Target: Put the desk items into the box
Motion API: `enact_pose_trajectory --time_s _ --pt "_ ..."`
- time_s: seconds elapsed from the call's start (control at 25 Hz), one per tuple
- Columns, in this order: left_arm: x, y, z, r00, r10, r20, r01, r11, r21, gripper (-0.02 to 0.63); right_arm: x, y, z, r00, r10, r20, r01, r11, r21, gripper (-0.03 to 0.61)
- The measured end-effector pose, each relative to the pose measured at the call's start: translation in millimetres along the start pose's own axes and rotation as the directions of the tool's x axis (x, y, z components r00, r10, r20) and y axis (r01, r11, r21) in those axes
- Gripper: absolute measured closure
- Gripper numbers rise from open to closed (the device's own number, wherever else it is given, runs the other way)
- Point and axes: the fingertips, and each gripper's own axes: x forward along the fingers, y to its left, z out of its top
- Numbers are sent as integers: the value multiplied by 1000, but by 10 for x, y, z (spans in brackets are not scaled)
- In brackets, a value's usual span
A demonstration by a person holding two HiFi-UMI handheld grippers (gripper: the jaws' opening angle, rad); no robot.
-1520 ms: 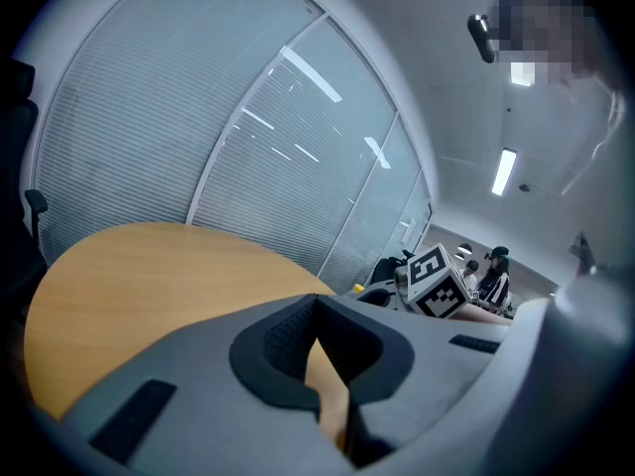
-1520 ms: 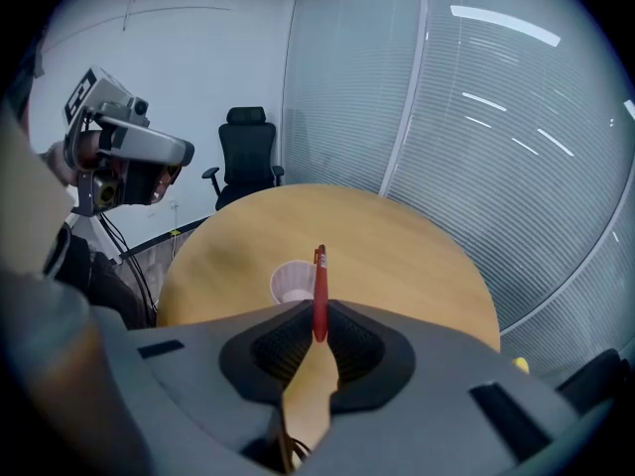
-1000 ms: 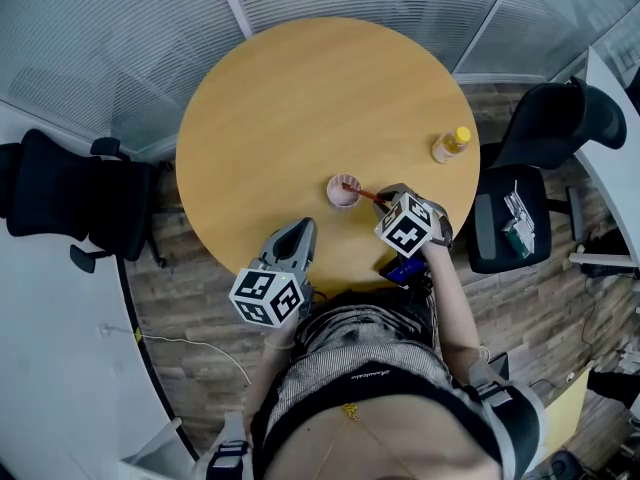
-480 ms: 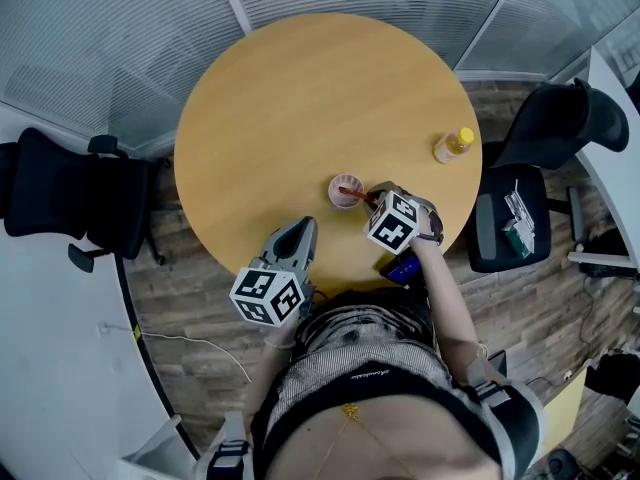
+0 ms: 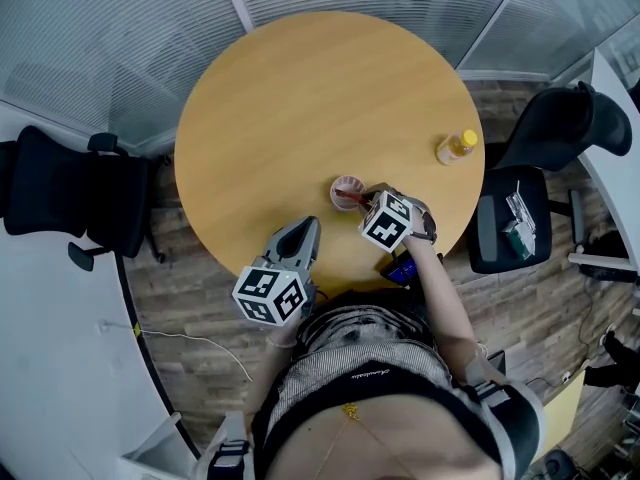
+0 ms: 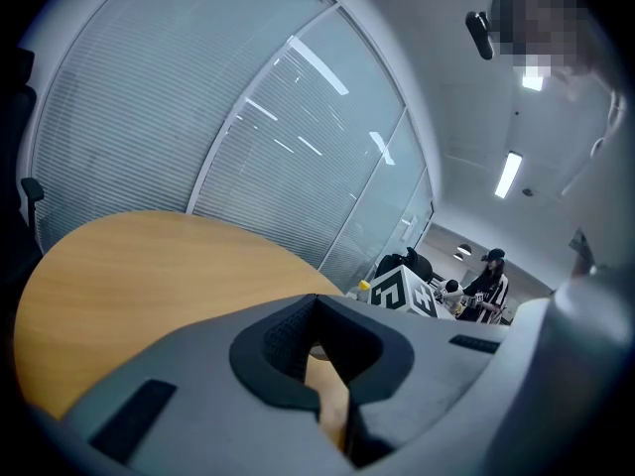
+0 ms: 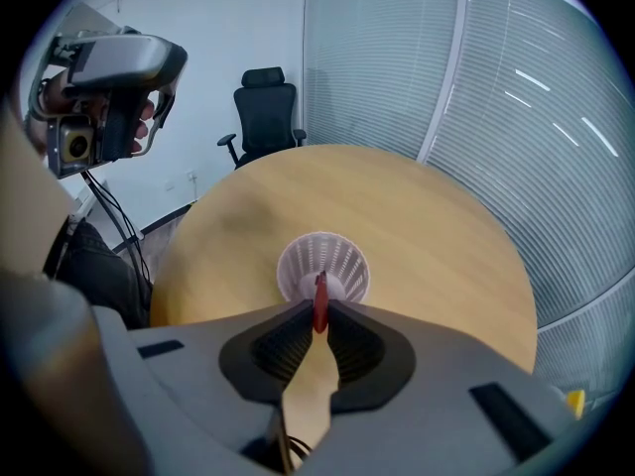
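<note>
The right gripper (image 7: 317, 313) is pinching the red pen (image 7: 319, 288) over the white cup (image 7: 339, 256) near the table's (image 5: 300, 98) edge, so aiming straight down matters.

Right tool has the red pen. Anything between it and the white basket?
Nothing visible. The right tool is shut on the red pen, whose tip sits at the white basket's open mouth. The yellow-capped bottle stands far off to the side.
</note>
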Motion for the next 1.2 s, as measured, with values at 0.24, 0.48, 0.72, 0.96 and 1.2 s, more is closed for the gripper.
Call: enact_pose_trajectory --time_s 0.24,0.48,0.72,0.96,1.2 --pt "27 0 -13 1000 0 -7 0 1000 -1 612 9 -6 -1 999 14 33 -15 1000 24 518" --pt "52 -39 -36 1000 -8 -12 8 1000 -1 613 4 -5 -36 998 20 53 -22 999 37 517" --pt "57 -92 -39 1000 -16 -15 16 1000 9 612 -51 18 -55 996 25 83 -28 999 40 484" --pt "30 -131 -34 1000 -20 -10 20 1000 19 613 -164 -11 -74 991 12 134 -25 994 102 459" --pt "2 -188 -37 1000 -18 -4 18 1000 19 613 -277 -76 -128 987 -11 163 -12 990 144 454"
